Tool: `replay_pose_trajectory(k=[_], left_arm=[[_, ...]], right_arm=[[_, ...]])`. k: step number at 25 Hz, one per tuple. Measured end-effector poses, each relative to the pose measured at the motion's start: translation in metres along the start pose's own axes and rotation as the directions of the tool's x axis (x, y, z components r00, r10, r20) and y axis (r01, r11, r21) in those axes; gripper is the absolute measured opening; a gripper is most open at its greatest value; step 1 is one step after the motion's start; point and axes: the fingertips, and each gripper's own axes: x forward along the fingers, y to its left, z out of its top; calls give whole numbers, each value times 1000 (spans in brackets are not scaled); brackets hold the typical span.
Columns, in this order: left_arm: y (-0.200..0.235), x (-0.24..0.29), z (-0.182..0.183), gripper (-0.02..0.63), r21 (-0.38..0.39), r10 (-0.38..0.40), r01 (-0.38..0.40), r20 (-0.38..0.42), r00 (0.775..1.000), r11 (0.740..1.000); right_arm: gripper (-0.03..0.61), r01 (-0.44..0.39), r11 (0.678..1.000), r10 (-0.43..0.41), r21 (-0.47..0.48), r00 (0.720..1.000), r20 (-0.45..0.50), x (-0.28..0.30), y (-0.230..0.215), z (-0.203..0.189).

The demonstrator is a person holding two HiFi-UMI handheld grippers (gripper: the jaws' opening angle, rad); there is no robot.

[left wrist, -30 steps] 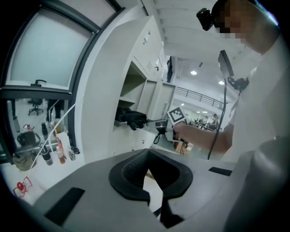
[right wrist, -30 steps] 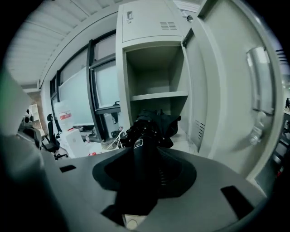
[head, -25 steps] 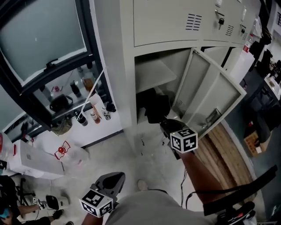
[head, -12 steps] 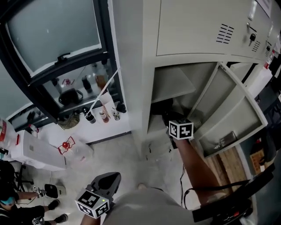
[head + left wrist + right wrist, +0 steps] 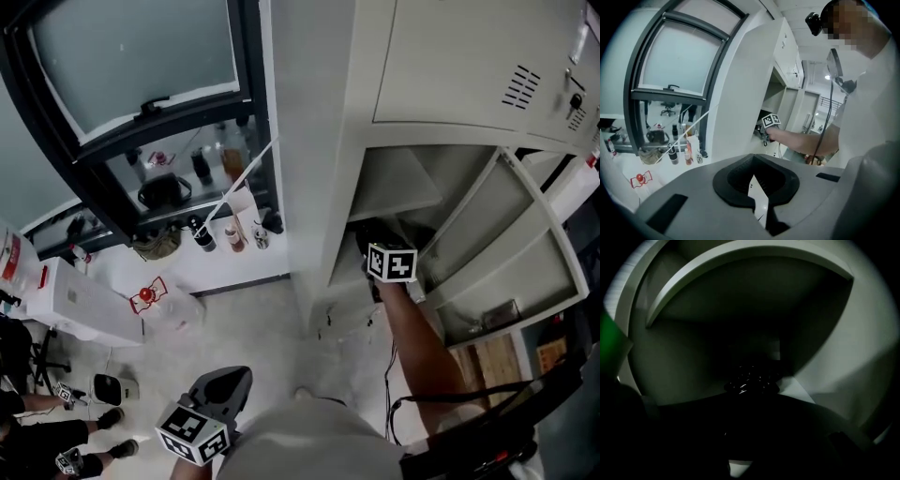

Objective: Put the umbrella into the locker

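The grey metal locker (image 5: 450, 84) stands with its lower door (image 5: 511, 248) swung open to the right. My right gripper (image 5: 373, 240) reaches into the lower compartment under the shelf (image 5: 398, 183), its marker cube at the opening. It is shut on the black folded umbrella (image 5: 751, 379), whose bunched glossy end points at the dark back wall of the compartment. In the head view only a dark patch of the umbrella (image 5: 360, 234) shows beside the gripper. My left gripper (image 5: 757, 190) hangs low by my body, shut and empty, also in the head view (image 5: 223, 389).
Left of the locker is a black-framed window with bottles (image 5: 230, 236) and a black bag (image 5: 164, 192) on the sill. A white box (image 5: 84, 305) stands on the floor at the left. A wooden pallet (image 5: 495, 361) lies under the open door.
My right gripper has gone deeper into the lower compartment with the umbrella. The head view has swung toward the locker. The left gripper has stayed low.
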Motion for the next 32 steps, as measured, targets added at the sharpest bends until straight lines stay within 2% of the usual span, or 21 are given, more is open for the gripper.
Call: replay_pose_trajectory(k=[5, 13, 18, 26, 32], left_arm=[[3, -6, -8, 11, -25, 26, -26, -9, 1000, 999], [-3, -16, -16, 11, -43, 30, -31, -5, 1000, 999], [-5, -31, -27, 11, -62, 35, -35, -6, 999, 997], [-13, -69, -49, 11, -57, 12, -11, 9, 1000, 998], [-26, -108, -71, 11, -38, -31, 32, 21, 999, 999]], right_arm=[[156, 3, 1000, -3, -25, 1000, 3, 5, 0, -4], [156, 18, 996, -22, -83, 999, -50, 8, 3, -9], [160, 39, 994, -43, -101, 998, -36, -6, 2, -9], [160, 70, 995, -69, -70, 998, 8, -56, 19, -17], [160, 90, 992, -87, -92, 996, 31, -118, 46, -33]])
